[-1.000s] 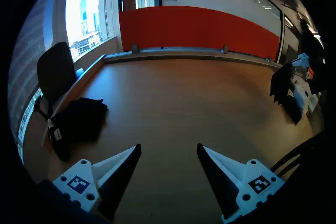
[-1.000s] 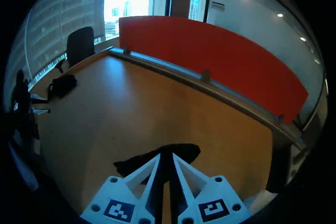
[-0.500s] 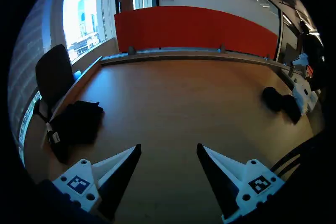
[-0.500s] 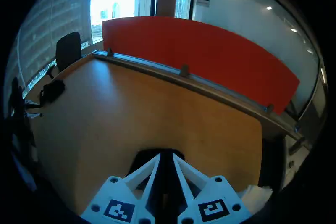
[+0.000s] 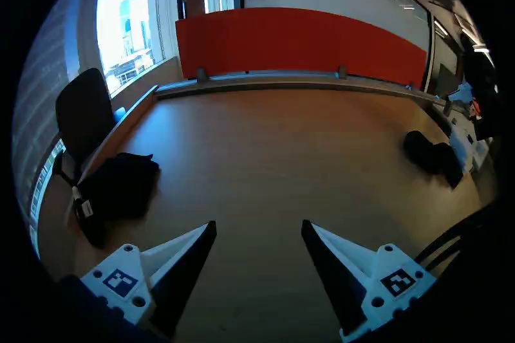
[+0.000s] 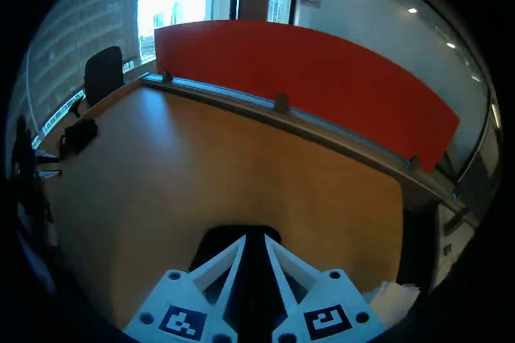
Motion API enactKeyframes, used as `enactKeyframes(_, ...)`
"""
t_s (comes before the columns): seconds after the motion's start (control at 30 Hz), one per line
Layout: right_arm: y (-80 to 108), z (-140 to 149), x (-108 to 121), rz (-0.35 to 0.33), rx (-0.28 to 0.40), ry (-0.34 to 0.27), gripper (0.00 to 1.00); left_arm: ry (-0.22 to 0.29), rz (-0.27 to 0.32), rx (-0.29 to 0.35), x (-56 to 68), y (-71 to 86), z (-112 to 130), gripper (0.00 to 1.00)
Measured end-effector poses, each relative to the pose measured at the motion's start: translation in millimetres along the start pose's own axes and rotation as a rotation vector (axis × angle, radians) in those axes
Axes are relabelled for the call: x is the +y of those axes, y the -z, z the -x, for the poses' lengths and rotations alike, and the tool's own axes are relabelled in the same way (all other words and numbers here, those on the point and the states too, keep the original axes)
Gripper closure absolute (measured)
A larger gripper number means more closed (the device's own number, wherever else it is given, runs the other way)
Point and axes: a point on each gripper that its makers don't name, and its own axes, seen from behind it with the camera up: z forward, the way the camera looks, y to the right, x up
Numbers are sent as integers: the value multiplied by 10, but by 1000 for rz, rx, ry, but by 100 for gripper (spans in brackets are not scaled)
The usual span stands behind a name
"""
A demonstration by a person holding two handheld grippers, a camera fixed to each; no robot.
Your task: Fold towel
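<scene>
The towel is a dark bundle lying on the wooden table at its far right edge in the left gripper view. In the right gripper view the same dark towel bunches under and between the fingers of my right gripper. Those fingers stand close together with the cloth pinched in the narrow gap. My left gripper is open low over bare table, nothing between its fingers, well away from the towel.
A black bag lies at the table's left side, also the black bag. An office chair stands behind it. A red partition closes the far edge. White papers lie at the near right.
The towel hung lifted at the right a second ago; now it rests on the table as a low lump. In the right gripper view it has drawn in under the fingers. The left gripper barely moved.
</scene>
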Motion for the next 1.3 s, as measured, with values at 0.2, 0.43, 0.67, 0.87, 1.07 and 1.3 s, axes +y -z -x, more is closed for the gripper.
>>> enactKeyframes(0.2, -38, 28, 0, 5, -5, 0, 94, 1, 4, -4, 22, -10, 17, 1)
enactKeyframes(0.43, -78, 90, 56, 19, -18, 10, 45, 5, 1, -1, -3, -2, -5, 2)
enactKeyframes(0.67, -108, 158, 37, 11, -28, 26, 44, 7, -3, -2, -22, 4, -1, 2)
enactKeyframes(0.87, -160, 303, 46, 7, -46, 37, 44, 4, -7, -5, -25, 6, 19, 1)
enactKeyframes(1.07, -231, 506, 45, -4, -71, 48, 44, 9, -12, -14, -20, 20, 67, 2)
enactKeyframes(1.3, -329, 759, 49, -23, -102, 62, 44, 8, -20, -25, -10, 49, 129, 1)
